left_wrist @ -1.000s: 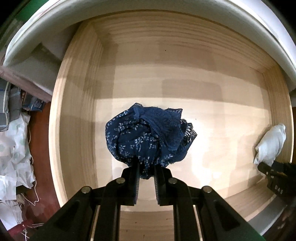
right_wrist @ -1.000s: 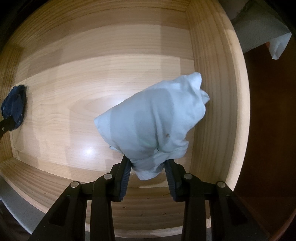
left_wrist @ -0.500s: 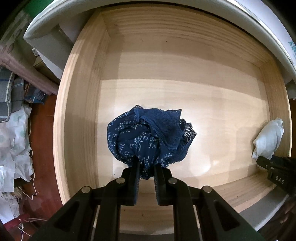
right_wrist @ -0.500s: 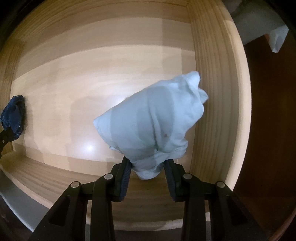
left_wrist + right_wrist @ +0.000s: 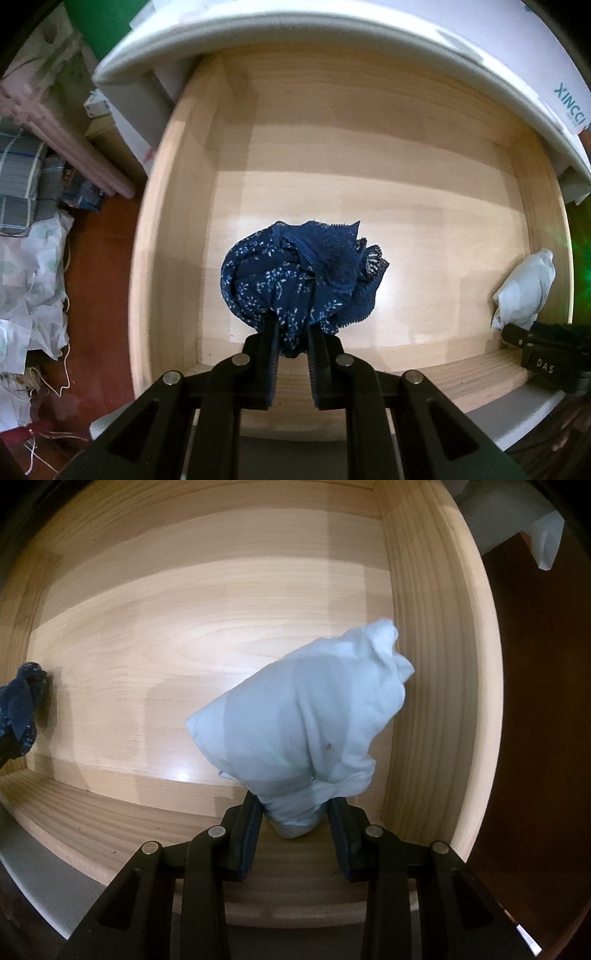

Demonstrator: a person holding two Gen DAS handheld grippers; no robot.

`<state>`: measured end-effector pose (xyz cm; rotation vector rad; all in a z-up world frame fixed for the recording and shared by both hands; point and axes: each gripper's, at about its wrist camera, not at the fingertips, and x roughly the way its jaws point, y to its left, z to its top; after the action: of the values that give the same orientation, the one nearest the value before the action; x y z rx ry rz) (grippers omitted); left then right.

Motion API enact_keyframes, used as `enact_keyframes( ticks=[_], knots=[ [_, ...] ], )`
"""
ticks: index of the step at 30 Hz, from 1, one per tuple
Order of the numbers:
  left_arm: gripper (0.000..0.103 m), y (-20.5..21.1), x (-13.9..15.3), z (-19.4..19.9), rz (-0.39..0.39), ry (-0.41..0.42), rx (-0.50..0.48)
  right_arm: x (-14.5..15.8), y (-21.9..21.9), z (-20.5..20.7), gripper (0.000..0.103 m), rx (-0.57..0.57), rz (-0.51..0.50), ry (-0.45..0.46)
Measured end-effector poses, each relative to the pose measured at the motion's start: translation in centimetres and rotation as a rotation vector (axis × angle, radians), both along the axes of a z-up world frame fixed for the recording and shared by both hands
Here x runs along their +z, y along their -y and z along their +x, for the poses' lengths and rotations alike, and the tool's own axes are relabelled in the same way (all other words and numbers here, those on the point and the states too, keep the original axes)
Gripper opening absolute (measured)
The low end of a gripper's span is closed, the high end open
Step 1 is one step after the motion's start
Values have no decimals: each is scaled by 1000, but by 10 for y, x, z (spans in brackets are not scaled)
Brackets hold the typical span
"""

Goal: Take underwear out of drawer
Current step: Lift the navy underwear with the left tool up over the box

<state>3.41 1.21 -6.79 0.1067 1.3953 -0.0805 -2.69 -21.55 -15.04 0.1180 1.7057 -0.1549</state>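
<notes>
My left gripper [image 5: 292, 338] is shut on navy floral lace underwear [image 5: 301, 277], bunched and held above the floor of the open wooden drawer [image 5: 369, 192]. My right gripper [image 5: 295, 812] is shut on pale blue-white underwear [image 5: 306, 723], held up near the drawer's right wall [image 5: 421, 664]. The white piece [image 5: 526, 291] and the right gripper [image 5: 515, 334] also show at the right of the left wrist view. The navy piece [image 5: 18, 709] shows at the left edge of the right wrist view.
The white cabinet top [image 5: 332, 33] overhangs the back of the drawer. To the left, on a red-brown floor [image 5: 96, 280], lie crumpled white cloths [image 5: 29, 280] and folded textiles [image 5: 18, 184]. Dark floor [image 5: 535, 738] lies right of the drawer.
Both grippers have risen and drawn back with their underwear. More of the drawer's front edge, the cabinet top and the floor has come into view.
</notes>
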Motion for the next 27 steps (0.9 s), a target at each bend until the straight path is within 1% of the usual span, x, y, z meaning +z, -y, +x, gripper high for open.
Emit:
enact_keyframes(
  ticks=[8, 13, 18, 20, 25, 27],
  knots=[
    [13, 1, 30, -10, -21, 117, 25, 3, 5, -4, 32, -7, 2, 13],
    [13, 7, 49, -15, -40, 178, 23, 5, 1, -12, 32, -8, 1, 14],
    [13, 10, 65, -20, -32, 241, 12, 5, -2, -14, 32, -8, -1, 17],
    [13, 9, 72, -20, -40, 269, 13, 5, -4, -14, 32, -8, -2, 18],
    [13, 7, 100, -20, -29, 350, -4, 4, -7, -16, 32, -8, -4, 22],
    [13, 7, 111, -19, -39, 376, -11, 4, -7, -16, 32, -8, -4, 21]
  ],
)
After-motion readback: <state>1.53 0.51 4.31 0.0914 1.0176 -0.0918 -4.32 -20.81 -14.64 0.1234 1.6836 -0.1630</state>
